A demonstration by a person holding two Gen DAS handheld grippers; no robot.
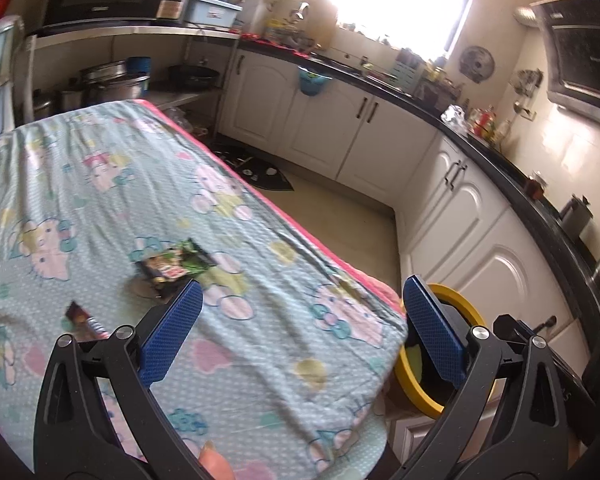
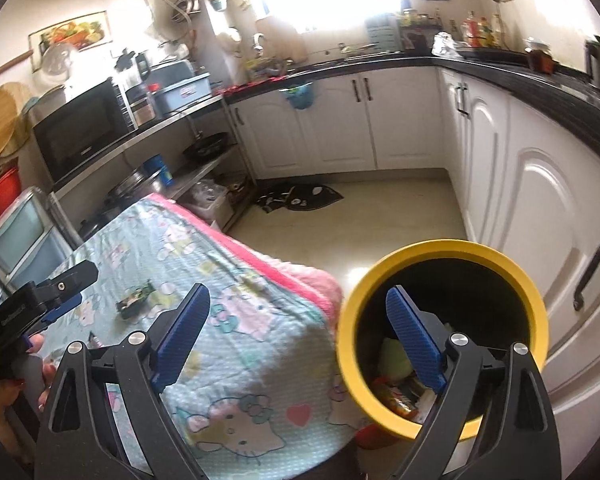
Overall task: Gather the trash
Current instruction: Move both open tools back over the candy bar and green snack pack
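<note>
Two wrappers, a brown wrapper [image 1: 85, 321] and a green wrapper [image 1: 175, 265], lie mid-worktop [image 1: 100, 168] just ahead-left of the left gripper [image 1: 302, 330], its fingers apart and empty. The right gripper [image 2: 298, 338], likewise spread, hangs over the yellow bin [image 2: 538, 304] off the worktop's right corner; the left looks nearer the wrappers.

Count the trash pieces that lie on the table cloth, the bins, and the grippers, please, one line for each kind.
Wrappers on the cloth: 2, a green one and a brown one
Yellow bin: 1
Grippers: 2, left gripper and right gripper, both open and holding nothing
Total: 5
</note>
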